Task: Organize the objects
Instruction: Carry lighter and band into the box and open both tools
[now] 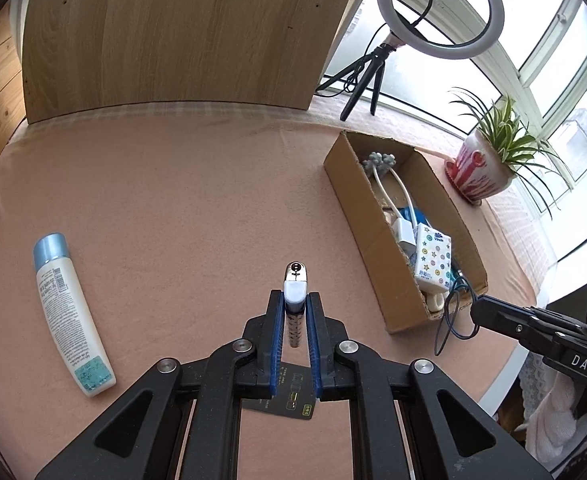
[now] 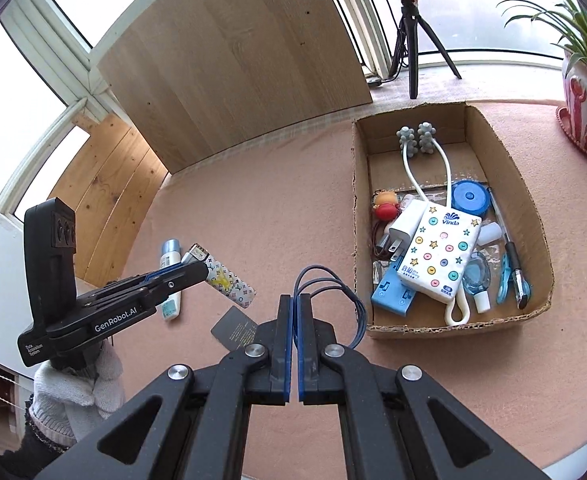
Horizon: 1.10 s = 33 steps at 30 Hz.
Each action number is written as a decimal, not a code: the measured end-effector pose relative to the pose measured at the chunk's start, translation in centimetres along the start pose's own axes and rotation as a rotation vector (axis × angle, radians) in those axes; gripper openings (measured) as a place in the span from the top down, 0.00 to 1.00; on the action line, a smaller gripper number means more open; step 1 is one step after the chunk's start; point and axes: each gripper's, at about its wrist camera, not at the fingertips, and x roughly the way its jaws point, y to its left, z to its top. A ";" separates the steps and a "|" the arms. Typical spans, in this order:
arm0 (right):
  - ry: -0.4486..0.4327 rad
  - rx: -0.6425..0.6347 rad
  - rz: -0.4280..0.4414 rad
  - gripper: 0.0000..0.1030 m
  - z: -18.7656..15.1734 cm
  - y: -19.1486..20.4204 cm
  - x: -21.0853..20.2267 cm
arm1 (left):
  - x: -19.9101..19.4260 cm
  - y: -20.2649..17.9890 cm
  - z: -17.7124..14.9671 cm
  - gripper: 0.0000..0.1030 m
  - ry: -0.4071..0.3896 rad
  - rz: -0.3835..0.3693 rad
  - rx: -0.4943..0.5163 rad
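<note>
Lotion bottle point(image 1: 73, 312): white, blue cap, lying flat on the pink tablecloth point(image 1: 181, 200), far left, apart from all else.
Left gripper point(image 1: 295, 300): clamped on a patterned lighter point(image 1: 295, 296), held clear of the cloth, metal head forward.
Black card point(image 1: 289, 394): flat on the cloth beneath the left gripper.
Right gripper point(image 2: 295, 300): blue pads nearly touching, pinching a coiled blue cord point(image 2: 333, 296) that loops out toward the box's near corner.
Cardboard box point(image 2: 533, 216): open, right of centre; holds a tissue pack point(image 2: 441, 256), white charger point(image 2: 403, 226), pens, and small items.
Potted plant point(image 2: 585, 112): far right, beyond the box.
Ring light point(image 1: 439, 8): on a tripod, behind the box.
</note>
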 end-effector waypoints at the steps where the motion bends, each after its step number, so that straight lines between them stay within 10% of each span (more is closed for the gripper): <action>1: -0.013 0.004 -0.002 0.98 0.3 -0.2 -0.4 | -0.2 -0.6 0.3 0.89 -0.007 -0.006 0.012; 19: -0.127 0.067 -0.125 0.98 3.7 -6.5 -3.8 | 1.8 -13.0 4.6 0.89 -0.044 -0.110 0.210; 33: -0.105 0.113 -0.120 0.98 5.4 -9.5 -2.0 | 5.7 -15.3 5.9 0.89 0.001 -0.116 0.222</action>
